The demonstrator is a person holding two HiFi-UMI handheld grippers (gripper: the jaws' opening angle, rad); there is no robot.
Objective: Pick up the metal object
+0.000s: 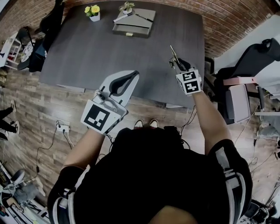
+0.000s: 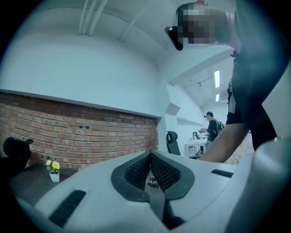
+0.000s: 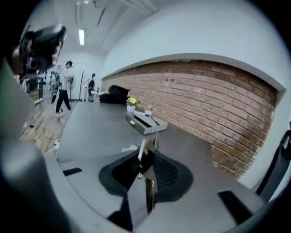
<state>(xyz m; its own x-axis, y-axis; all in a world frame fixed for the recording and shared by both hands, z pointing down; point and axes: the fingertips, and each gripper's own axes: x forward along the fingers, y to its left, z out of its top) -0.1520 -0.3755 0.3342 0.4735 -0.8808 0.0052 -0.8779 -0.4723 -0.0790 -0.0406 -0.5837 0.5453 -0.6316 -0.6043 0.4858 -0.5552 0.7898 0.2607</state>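
Observation:
The metal object (image 1: pixel 174 55) is a thin pointed tool, and my right gripper (image 1: pixel 178 65) is shut on it above the right part of the dark grey table (image 1: pixel 87 52). In the right gripper view its shiny blades (image 3: pixel 145 157) stand clamped between the black pads, with the tip reaching forward past them. My left gripper (image 1: pixel 127 79) hangs over the table's front edge. Its jaws meet at the tips, and in the left gripper view the gripper (image 2: pixel 150 157) holds nothing.
A grey drawer box (image 1: pixel 133 24) with a pen on top stands at the table's far edge. A white pot of yellow flowers (image 1: pixel 93 12) and a small plant (image 1: pixel 127 7) stand near it. An office chair (image 1: pixel 238 100) is at the right and a power strip (image 1: pixel 62 128) lies on the floor.

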